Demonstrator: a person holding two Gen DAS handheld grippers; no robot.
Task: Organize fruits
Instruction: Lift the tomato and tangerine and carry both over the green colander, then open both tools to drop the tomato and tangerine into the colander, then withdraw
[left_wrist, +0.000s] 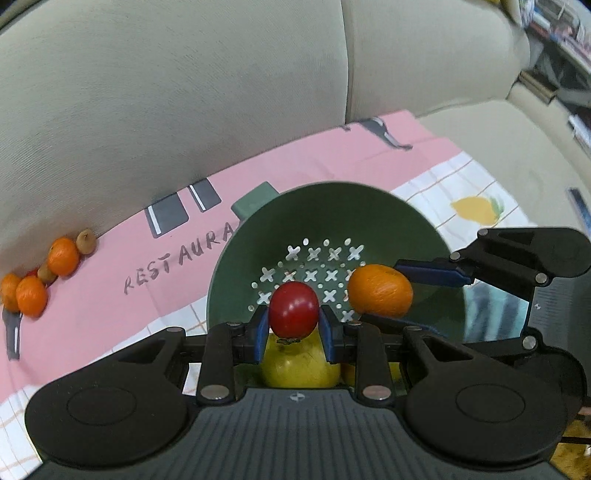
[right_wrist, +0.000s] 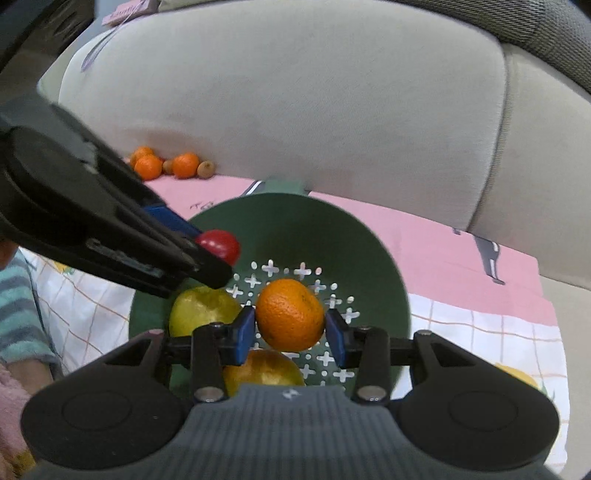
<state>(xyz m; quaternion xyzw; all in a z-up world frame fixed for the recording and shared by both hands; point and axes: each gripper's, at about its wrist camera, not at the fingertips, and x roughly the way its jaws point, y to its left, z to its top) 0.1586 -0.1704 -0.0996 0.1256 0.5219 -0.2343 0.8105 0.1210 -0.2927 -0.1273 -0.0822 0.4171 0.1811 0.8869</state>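
Our left gripper (left_wrist: 294, 325) pinches a red fruit (left_wrist: 294, 309) between its blue pads; our right gripper (right_wrist: 290, 334) clamps a mandarin (right_wrist: 290, 314). Both hang directly above the green colander (right_wrist: 384, 273), where yellow fruits (right_wrist: 203, 308) already lie, so release means straight down. More mandarins (left_wrist: 62, 256) wait by the sofa back (left_wrist: 184, 110).

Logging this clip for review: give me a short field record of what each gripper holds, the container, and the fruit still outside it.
left gripper: shut on red fruit
right gripper: shut on orange
container: green colander, both grippers above it
already inside: yellow fruits
still outside: oranges and small brown fruits by the sofa back
surface: pink cloth
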